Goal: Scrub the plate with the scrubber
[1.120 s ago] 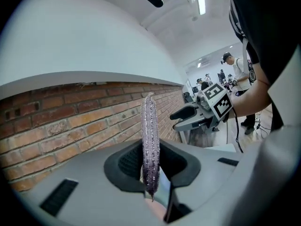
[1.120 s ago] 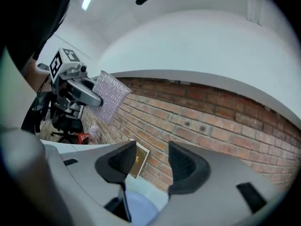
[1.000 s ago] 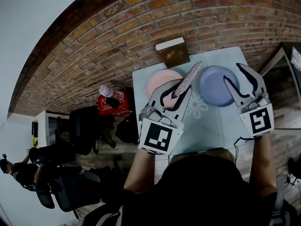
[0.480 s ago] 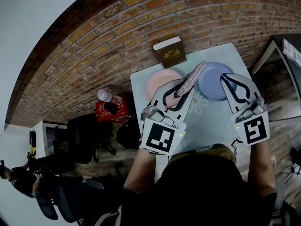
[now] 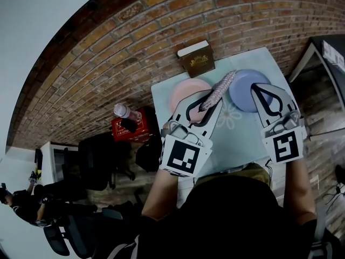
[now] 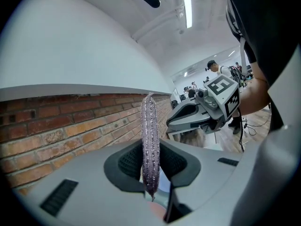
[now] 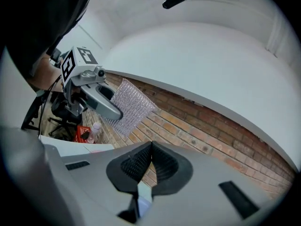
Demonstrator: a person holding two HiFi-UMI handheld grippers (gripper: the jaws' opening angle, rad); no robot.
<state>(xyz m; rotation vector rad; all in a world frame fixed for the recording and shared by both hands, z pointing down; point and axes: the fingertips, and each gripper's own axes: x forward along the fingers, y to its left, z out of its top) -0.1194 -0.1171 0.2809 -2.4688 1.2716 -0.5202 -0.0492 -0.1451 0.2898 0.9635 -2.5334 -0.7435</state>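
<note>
Clamping a glittery lilac scrubber (image 5: 218, 90), the left hand-held gripper (image 6: 151, 166) flanks a closed, empty right hand-held gripper (image 7: 151, 148).

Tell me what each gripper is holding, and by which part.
The left gripper pinches the scrubber by its lower end, and the rest stands up past the jaws. The right gripper is shut with nothing between its jaws.

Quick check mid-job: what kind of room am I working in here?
Likely an office or lab, not a kitchen: a small table against a brick wall, office chairs beside it, and people standing under strip lighting farther back.
</note>
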